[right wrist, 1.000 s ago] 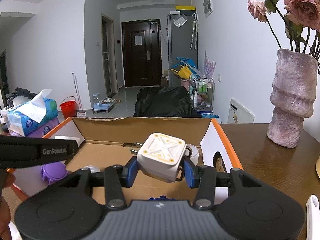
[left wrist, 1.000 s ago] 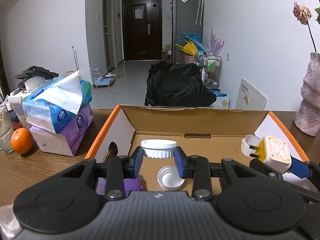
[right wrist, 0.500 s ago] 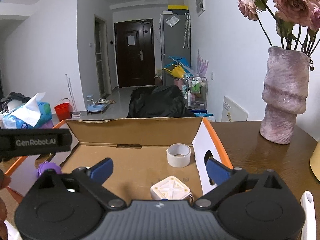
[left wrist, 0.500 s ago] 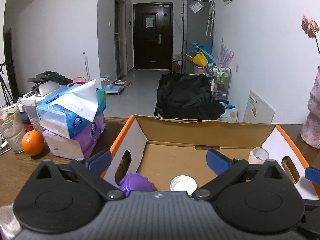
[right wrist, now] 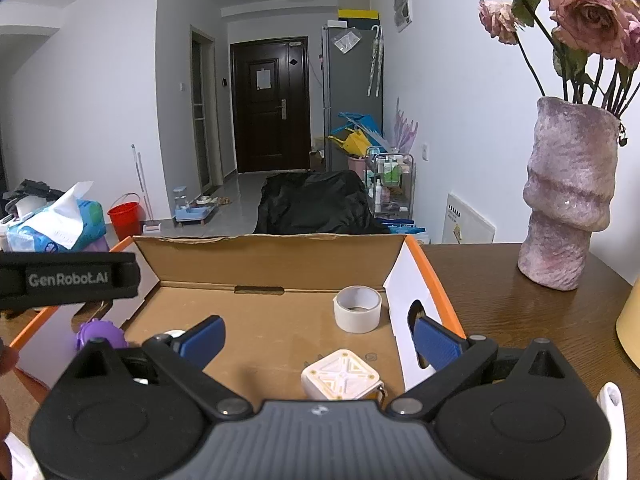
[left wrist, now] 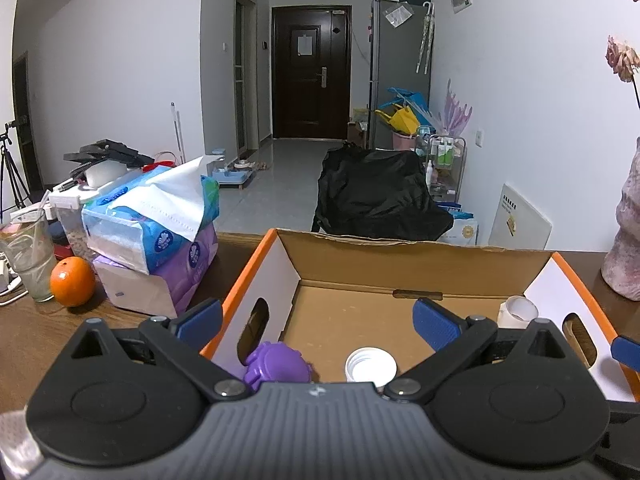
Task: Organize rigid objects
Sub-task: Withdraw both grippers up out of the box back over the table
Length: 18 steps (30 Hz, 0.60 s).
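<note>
Now white-yellow square plug adapter [right wrist: 340, 376], flat in cardboard box [right wrist: 272, 252].

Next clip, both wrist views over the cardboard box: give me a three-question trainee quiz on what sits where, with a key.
1. True or false: the right gripper is clamped on the white plug adapter.
2. Which item stands nearest the box's right wall in the right wrist view? A) purple lid B) tape roll C) white cap
3. Fill in: the orange lies on the table, ____ the cardboard box.

Key
1. False: its jaws stand wide open and the adapter lies on the box floor, free of the pads.
2. B
3. outside, on the side with the tissue packs.
</note>
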Tool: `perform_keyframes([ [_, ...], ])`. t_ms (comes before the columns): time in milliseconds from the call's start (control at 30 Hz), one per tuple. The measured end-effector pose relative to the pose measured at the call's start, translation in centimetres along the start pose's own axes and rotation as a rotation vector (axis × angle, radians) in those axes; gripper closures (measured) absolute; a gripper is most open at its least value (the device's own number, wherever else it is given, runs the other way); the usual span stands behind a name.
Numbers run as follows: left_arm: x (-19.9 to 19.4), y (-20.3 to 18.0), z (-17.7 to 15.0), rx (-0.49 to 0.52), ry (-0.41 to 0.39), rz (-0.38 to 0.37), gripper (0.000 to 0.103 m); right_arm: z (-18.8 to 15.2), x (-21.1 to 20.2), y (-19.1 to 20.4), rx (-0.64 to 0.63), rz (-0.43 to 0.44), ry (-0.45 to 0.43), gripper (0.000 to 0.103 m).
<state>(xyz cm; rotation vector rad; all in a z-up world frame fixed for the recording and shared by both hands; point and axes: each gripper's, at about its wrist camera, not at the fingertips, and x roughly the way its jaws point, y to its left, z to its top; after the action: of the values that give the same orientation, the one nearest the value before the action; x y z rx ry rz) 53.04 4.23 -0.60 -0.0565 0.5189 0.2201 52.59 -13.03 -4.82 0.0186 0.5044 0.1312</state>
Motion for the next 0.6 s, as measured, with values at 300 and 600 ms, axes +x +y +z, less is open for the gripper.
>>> perform_keyframes([
  [300,-1.7,0.4,0.0,-0.003,-0.020,-0.007,0.000,-0.2,-1.9,0.4,-0.028,0.008,-0.020,0.002],
  [600,-4.3,0.8,-0.6,0.012,-0.049,-0.009,0.000,-0.8,-4.4,0.7,-0.058,0.015,-0.036,0.002],
])
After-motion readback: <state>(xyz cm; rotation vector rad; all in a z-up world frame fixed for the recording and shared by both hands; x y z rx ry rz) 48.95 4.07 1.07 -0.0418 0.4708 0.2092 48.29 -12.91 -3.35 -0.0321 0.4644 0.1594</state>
